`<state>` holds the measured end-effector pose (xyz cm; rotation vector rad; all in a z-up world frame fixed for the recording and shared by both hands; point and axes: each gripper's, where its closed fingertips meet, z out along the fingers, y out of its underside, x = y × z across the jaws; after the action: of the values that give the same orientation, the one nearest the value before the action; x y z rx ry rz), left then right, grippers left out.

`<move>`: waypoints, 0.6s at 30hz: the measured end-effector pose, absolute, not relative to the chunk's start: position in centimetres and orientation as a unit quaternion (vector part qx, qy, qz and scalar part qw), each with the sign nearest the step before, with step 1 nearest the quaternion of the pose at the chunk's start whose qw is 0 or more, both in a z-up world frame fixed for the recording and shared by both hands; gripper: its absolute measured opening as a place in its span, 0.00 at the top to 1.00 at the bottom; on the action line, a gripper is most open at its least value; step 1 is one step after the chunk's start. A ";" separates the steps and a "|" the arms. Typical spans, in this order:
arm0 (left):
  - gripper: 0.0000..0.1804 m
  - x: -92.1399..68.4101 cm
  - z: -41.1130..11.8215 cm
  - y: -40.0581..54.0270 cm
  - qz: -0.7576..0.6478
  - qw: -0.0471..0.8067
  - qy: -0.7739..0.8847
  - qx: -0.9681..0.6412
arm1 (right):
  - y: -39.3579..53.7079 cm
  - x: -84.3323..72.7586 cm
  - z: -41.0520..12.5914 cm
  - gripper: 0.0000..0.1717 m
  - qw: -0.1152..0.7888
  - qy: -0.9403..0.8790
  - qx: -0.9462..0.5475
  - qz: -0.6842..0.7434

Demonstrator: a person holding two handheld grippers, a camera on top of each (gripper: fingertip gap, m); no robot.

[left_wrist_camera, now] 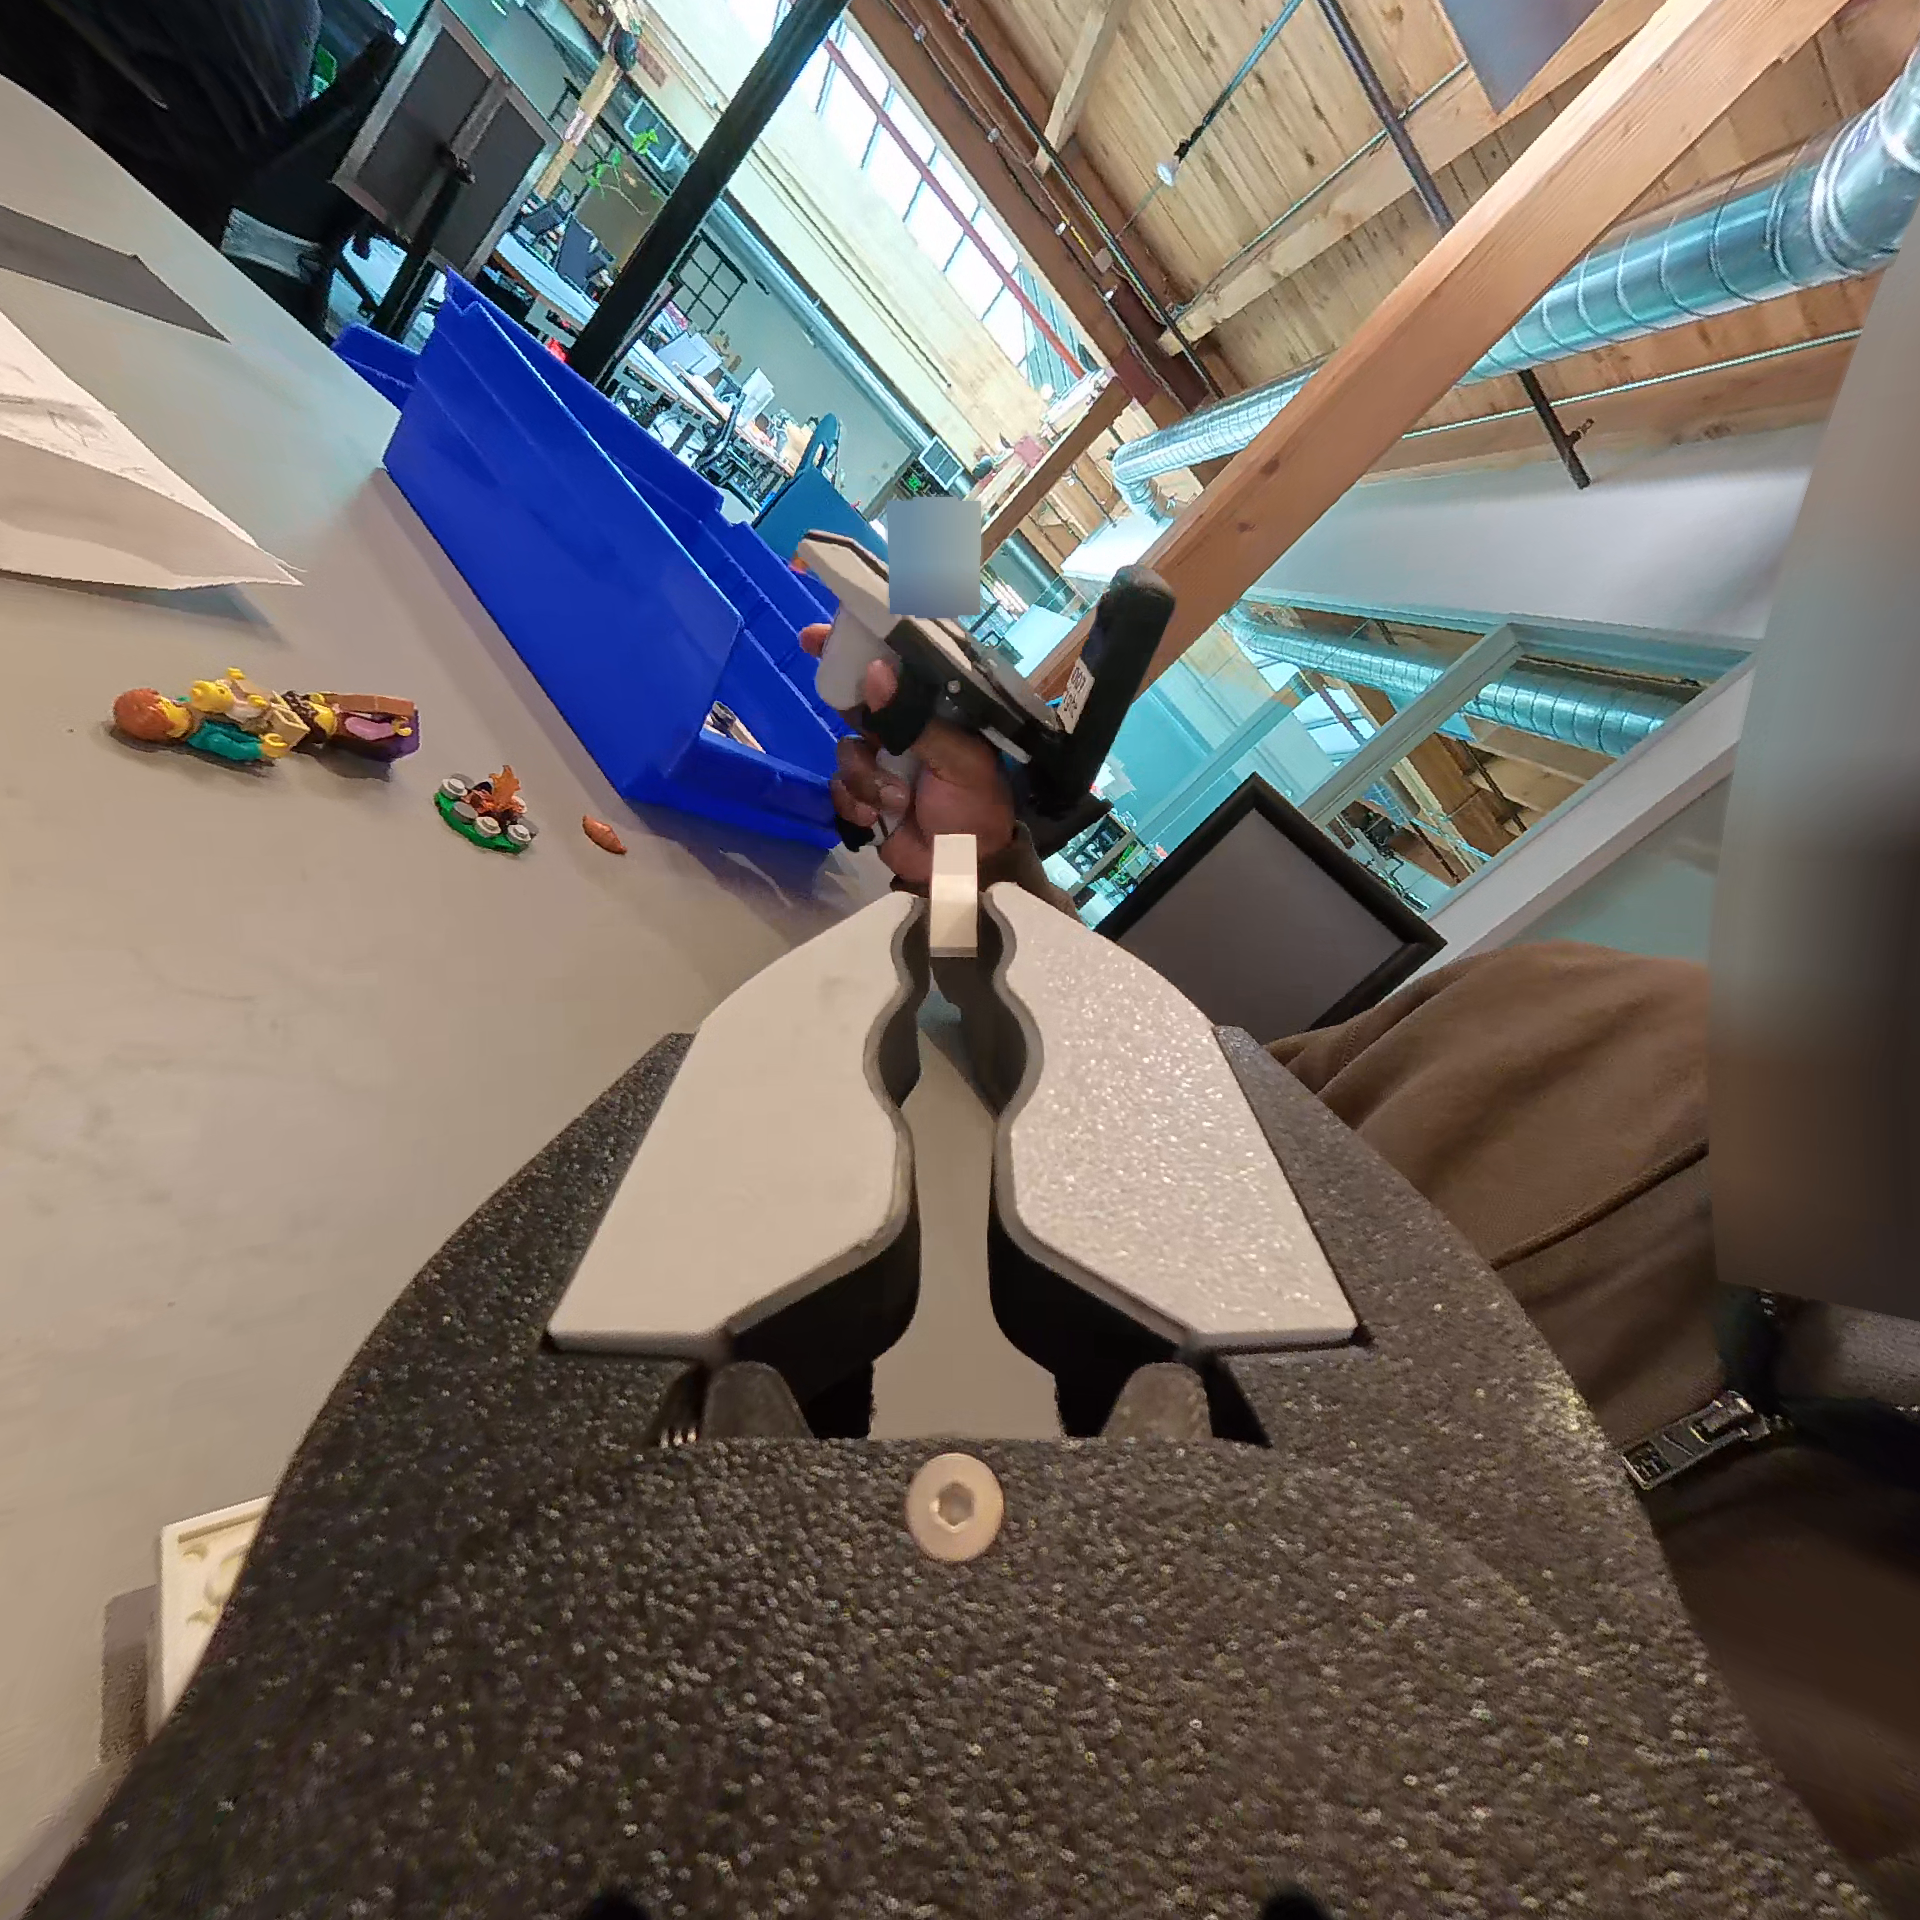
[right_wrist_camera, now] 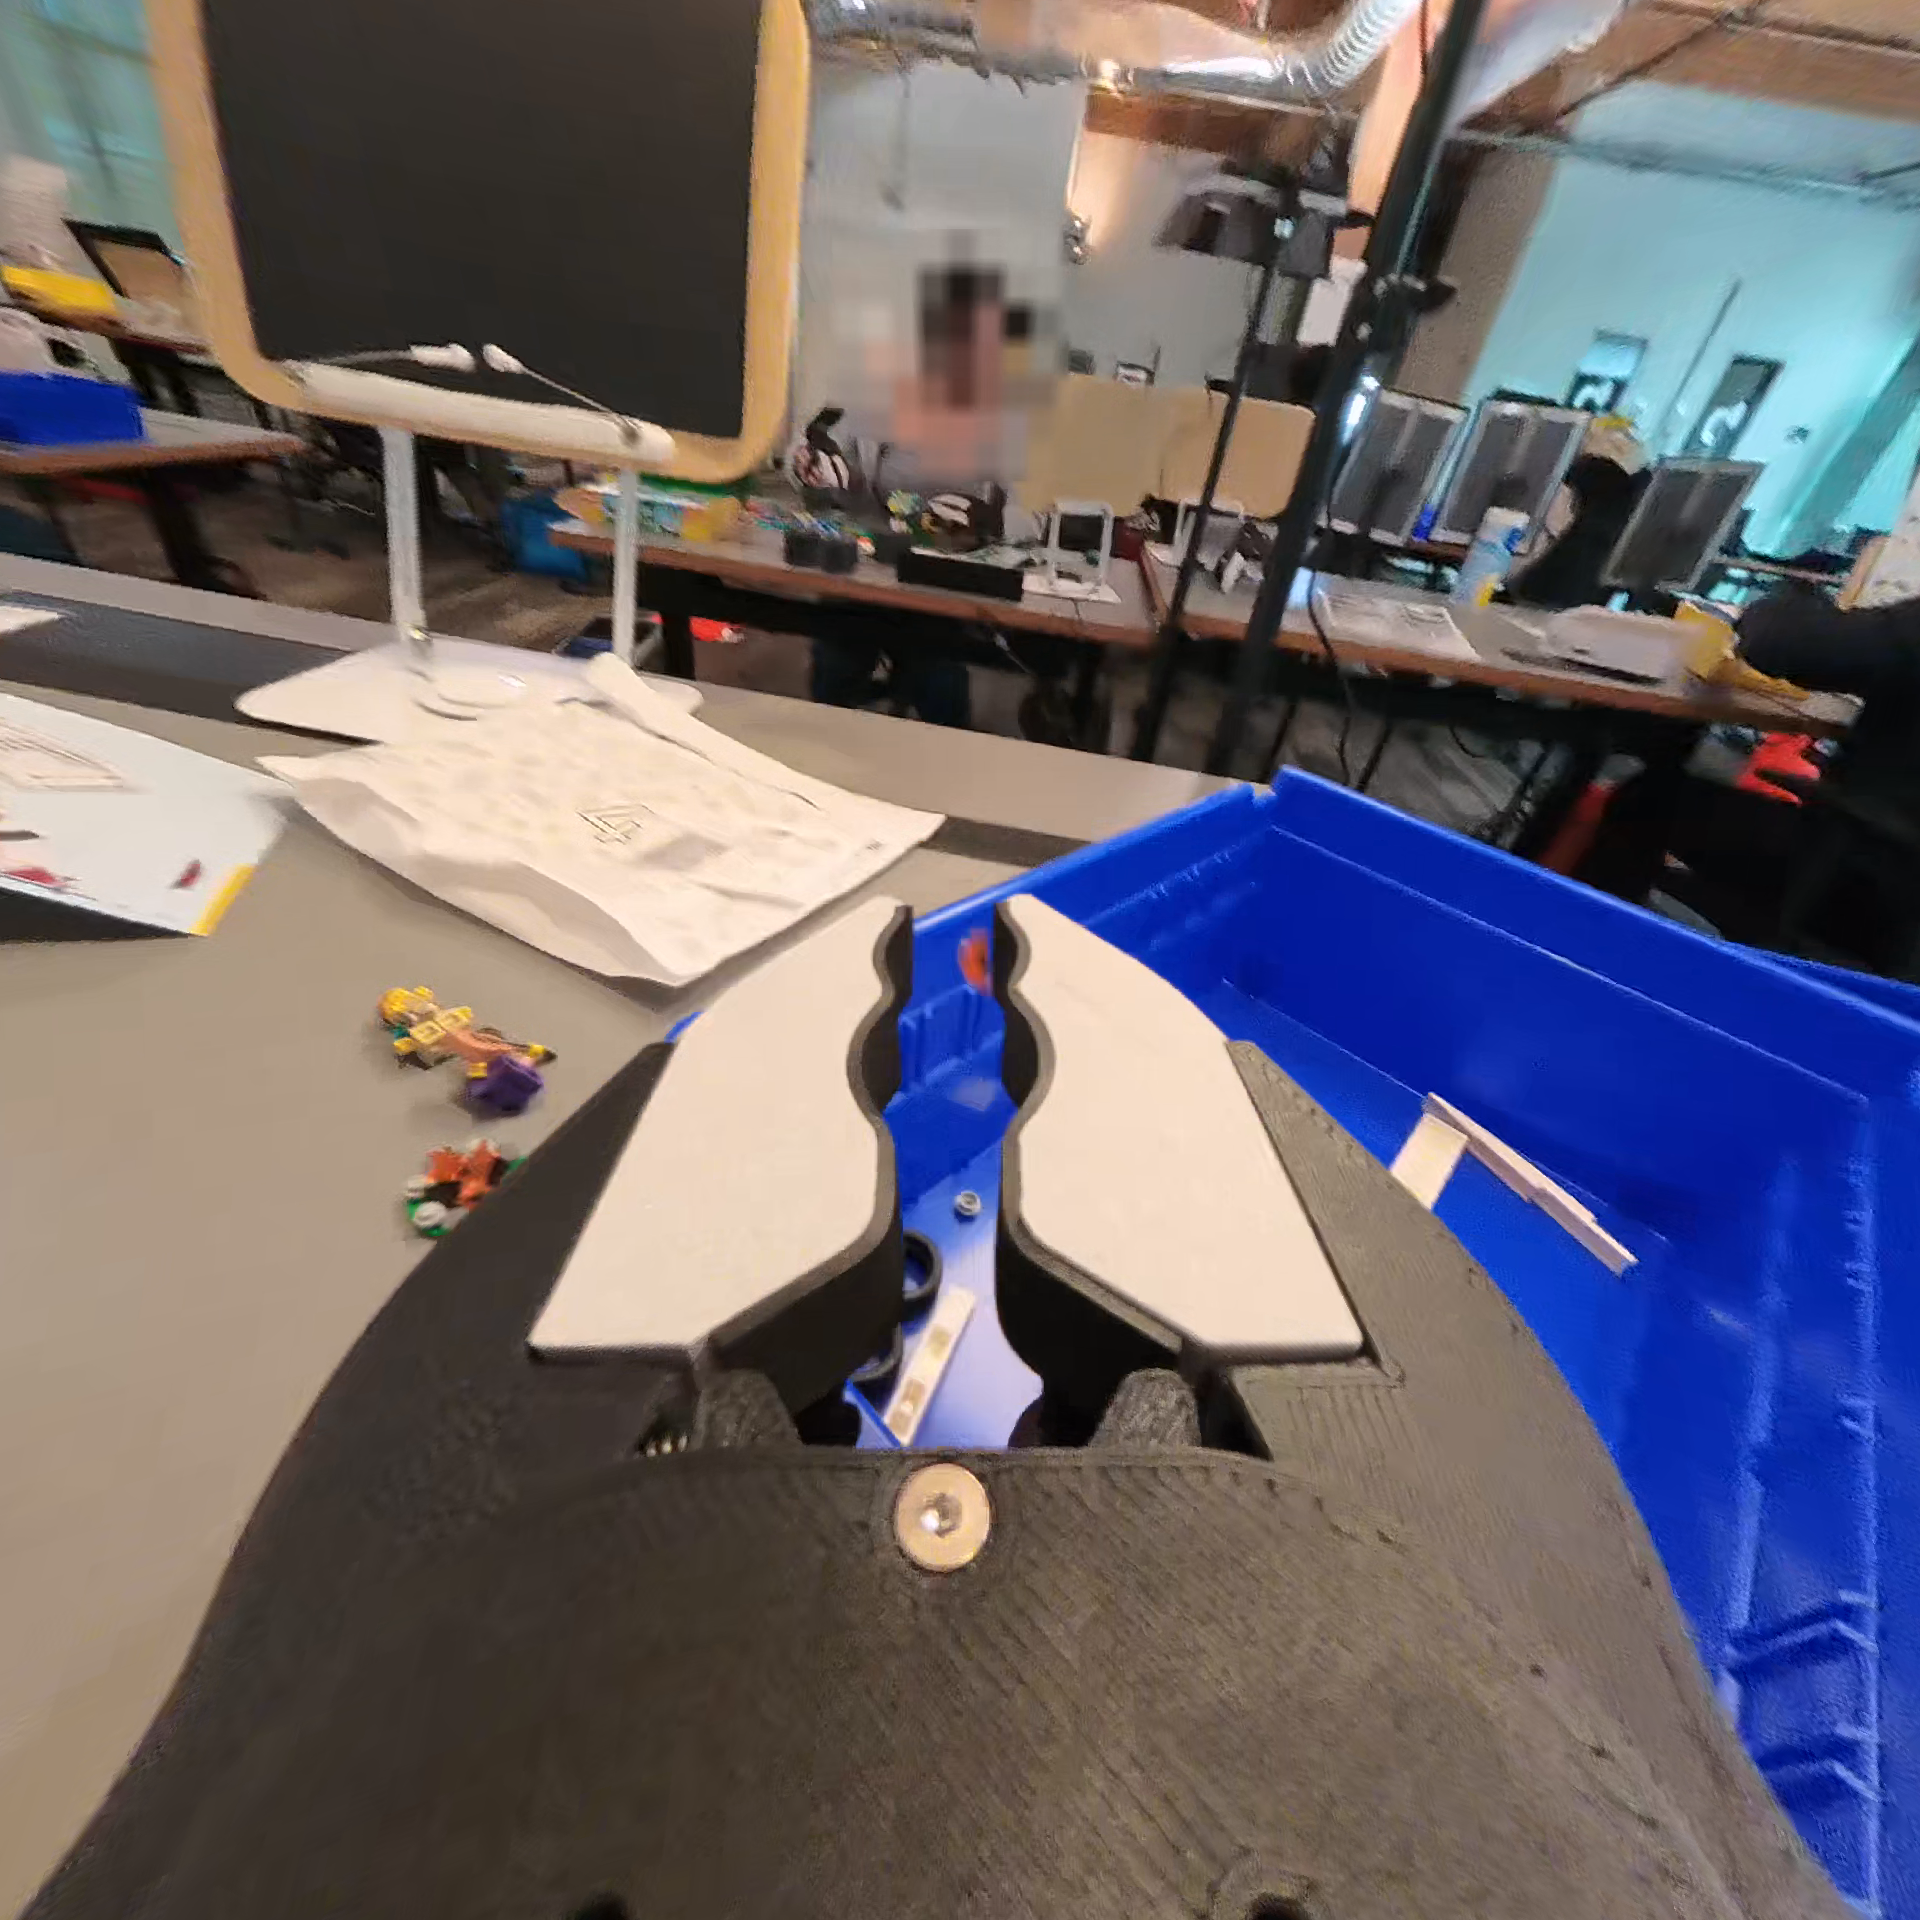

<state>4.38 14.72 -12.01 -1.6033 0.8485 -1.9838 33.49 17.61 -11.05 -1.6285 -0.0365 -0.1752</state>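
Right, my left gripper [left_wrist_camera: 951,904] has its two fingers clamped on a small cream-white flat piece [left_wrist_camera: 954,894], which stands upright between the fingertips and pokes out beyond them. It is raised off the grey table [left_wrist_camera: 312,1039], with the camera tilted hard, so the ceiling beams fill the upper right. Just beyond the piece I see a hand [left_wrist_camera: 935,800] holding my right gripper [left_wrist_camera: 831,582] at the near end of the blue bin [left_wrist_camera: 582,540].

Out on the table to the left of the left gripper lie a cluster of toy minifigures [left_wrist_camera: 265,717], then a small green plate with grey studs and an orange flame piece [left_wrist_camera: 486,805], and a lone orange-brown bit [left_wrist_camera: 605,833] nearest the bin. A white printed sheet [left_wrist_camera: 94,488] lies farther left.

From the right wrist view, the right gripper [right_wrist_camera: 954,925] has its fingers apart with a narrow gap and nothing between them. It hovers over the left end of the blue bin [right_wrist_camera: 1558,987]. Through the gap I see the bin's blue floor, a small orange-red piece [right_wrist_camera: 977,961] blurred behind the tips, and lower down a black ring [right_wrist_camera: 920,1262] and a pale studded strip [right_wrist_camera: 935,1361]. A white plate piece [right_wrist_camera: 1507,1174] lies in the bin to the right. The minifigures [right_wrist_camera: 468,1044] and the green plate [right_wrist_camera: 457,1184] lie on the table to the left, and a crumpled white paper bag [right_wrist_camera: 603,831] lies beyond them.
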 end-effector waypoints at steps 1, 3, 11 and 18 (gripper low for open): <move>0.96 4.4 -12.0 14.6 -0.719 0.224 0.309 -0.581 | 17.6 33.4 -11.0 0.89 0.682 -0.020 -0.727 -0.080; 0.95 4.5 -12.1 14.5 -0.717 0.224 0.312 -0.582 | 17.6 33.0 -11.1 0.89 0.680 -0.036 -0.726 -0.098; 0.96 4.8 -12.6 13.9 -0.712 0.205 0.326 -0.587 | 16.6 21.6 -10.7 0.90 0.705 -0.280 -0.651 -0.021; 0.96 5.4 -13.7 12.6 -0.707 0.163 0.345 -0.595 | 13.3 9.7 -13.4 0.86 0.663 -0.472 -0.576 0.079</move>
<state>5.38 12.55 -13.74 -1.6966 0.9847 -2.0164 9.70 13.30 -13.42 -1.3027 -1.0662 0.1789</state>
